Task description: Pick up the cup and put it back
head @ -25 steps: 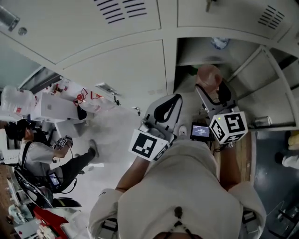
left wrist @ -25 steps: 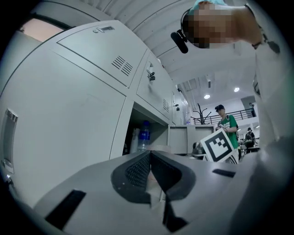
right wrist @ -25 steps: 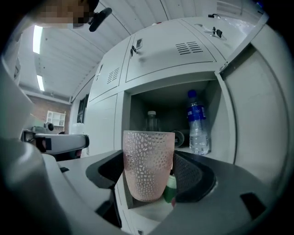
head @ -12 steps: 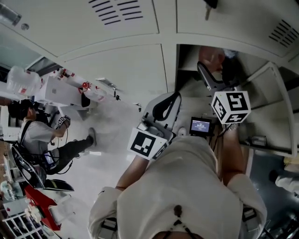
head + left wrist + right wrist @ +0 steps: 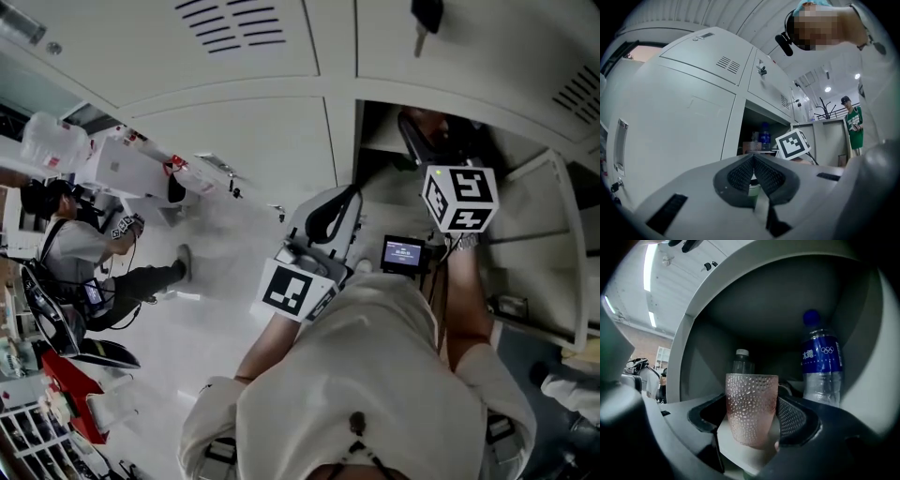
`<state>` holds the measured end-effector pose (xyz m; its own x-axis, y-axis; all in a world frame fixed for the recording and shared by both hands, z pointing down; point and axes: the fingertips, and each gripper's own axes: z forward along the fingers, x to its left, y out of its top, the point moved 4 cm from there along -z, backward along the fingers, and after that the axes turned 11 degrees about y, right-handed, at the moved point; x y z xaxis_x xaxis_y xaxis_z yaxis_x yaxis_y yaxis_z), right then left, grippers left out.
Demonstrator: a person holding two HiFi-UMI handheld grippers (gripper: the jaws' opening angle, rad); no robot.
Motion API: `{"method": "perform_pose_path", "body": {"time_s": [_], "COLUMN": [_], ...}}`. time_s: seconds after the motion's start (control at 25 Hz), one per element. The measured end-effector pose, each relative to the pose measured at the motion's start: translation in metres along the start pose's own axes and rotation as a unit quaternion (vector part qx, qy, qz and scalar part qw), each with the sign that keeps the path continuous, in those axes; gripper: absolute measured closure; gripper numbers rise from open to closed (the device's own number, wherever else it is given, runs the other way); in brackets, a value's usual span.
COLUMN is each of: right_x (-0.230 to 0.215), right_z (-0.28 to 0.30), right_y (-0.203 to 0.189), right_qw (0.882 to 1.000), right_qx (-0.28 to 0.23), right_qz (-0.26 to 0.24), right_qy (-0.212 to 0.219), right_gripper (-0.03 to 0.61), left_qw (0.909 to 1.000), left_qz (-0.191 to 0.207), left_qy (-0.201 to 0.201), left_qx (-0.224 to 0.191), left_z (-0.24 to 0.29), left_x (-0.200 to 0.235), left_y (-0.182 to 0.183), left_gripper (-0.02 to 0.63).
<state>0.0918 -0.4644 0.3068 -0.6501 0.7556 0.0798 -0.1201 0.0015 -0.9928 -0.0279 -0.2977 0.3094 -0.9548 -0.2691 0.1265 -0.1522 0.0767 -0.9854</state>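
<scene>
A pink dimpled cup [image 5: 751, 408] stands upright between the jaws of my right gripper [image 5: 752, 420], which is shut on it, both pads against its sides. In the head view the right gripper [image 5: 429, 131] reaches into an open locker compartment [image 5: 394, 141]; only a sliver of the cup shows there. I cannot tell whether the cup's base rests on the shelf. My left gripper [image 5: 349, 199] hangs lower and to the left, outside the locker, shut on nothing [image 5: 753, 174].
Inside the compartment, a blue-labelled water bottle [image 5: 821, 364] stands to the right behind the cup, a white-capped bottle [image 5: 741, 363] directly behind it. The locker door [image 5: 553, 244] hangs open at right. People stand on the floor at left [image 5: 84, 272].
My right gripper has carried the cup up and deeper into the locker compartment. The left gripper has stayed where it was.
</scene>
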Motion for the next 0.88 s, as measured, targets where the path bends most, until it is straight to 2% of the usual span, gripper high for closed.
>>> {"method": "perform_pose_path", "body": {"time_s": [0.2, 0.4, 0.52, 0.64, 0.88], "right_x": [-0.001, 0.001, 0.0, -0.002, 0.004], "right_z": [0.008, 0.011, 0.013, 0.014, 0.016], "right_y": [-0.004, -0.007, -0.007, -0.007, -0.01], "right_qw": [1.0, 0.999, 0.999, 0.999, 0.998], "right_qx": [0.011, 0.031, 0.038, 0.041, 0.053], "right_qz": [-0.008, -0.028, -0.02, -0.014, -0.034], "right_qy": [0.004, -0.014, -0.021, -0.023, -0.02], "right_gripper": [0.235, 0.236, 0.235, 0.235, 0.233], "left_qw": [0.9999, 0.9998, 0.9997, 0.9997, 0.9998], "left_qz": [-0.001, 0.0, -0.001, 0.001, 0.0], "left_qy": [0.014, 0.022, 0.026, 0.025, 0.021], "left_qx": [0.001, 0.001, 0.001, 0.004, 0.003], "left_z": [0.004, 0.005, 0.005, 0.003, 0.001], "left_x": [0.004, 0.006, 0.008, 0.008, 0.009], "left_y": [-0.005, -0.005, -0.007, -0.009, -0.01], "left_gripper": [0.604, 0.604, 0.604, 0.604, 0.604]}}
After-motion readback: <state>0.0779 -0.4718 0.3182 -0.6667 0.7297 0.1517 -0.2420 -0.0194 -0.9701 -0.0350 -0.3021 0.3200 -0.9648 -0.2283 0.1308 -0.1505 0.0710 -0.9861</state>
